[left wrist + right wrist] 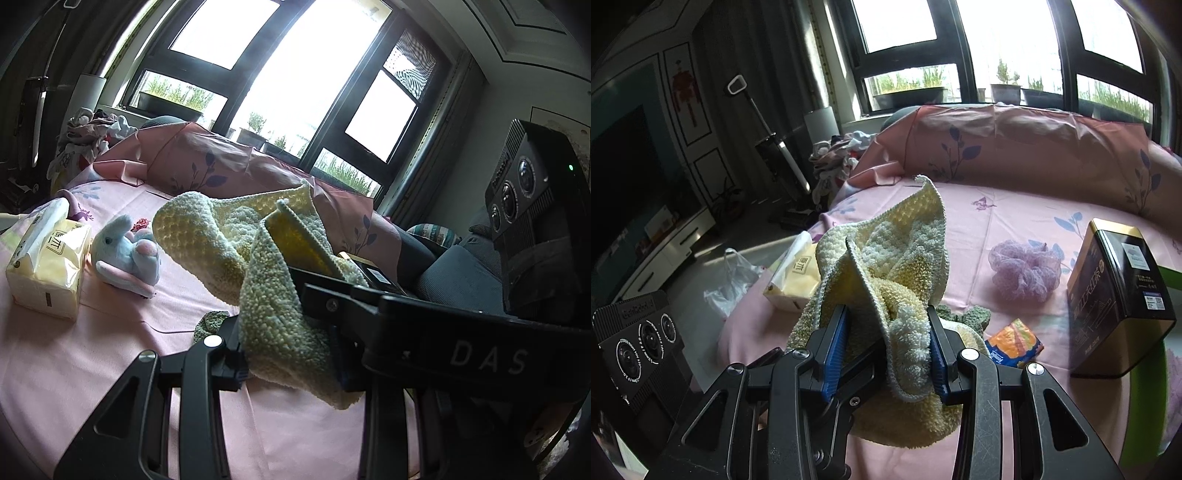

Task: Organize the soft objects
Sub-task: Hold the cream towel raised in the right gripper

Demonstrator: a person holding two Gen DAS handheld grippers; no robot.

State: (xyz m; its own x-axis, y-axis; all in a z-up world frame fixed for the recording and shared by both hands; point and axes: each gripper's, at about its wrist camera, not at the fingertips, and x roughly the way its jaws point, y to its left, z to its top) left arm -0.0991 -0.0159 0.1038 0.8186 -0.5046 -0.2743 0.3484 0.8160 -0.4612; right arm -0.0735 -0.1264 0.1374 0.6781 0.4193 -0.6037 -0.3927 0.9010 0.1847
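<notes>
Above the pink bedsheet (1015, 229), your yellow towel (886, 258) hung bunched, its long axis rising toward the window (997, 37), one corner pointing up. Your right gripper (888, 347) and left gripper (280, 332) both clamped it.

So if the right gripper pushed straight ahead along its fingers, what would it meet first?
The yellow towel it already grips: the right gripper has it bunched between its fingers. Beyond lies the pink bedsheet, though depth is unclear.
</notes>
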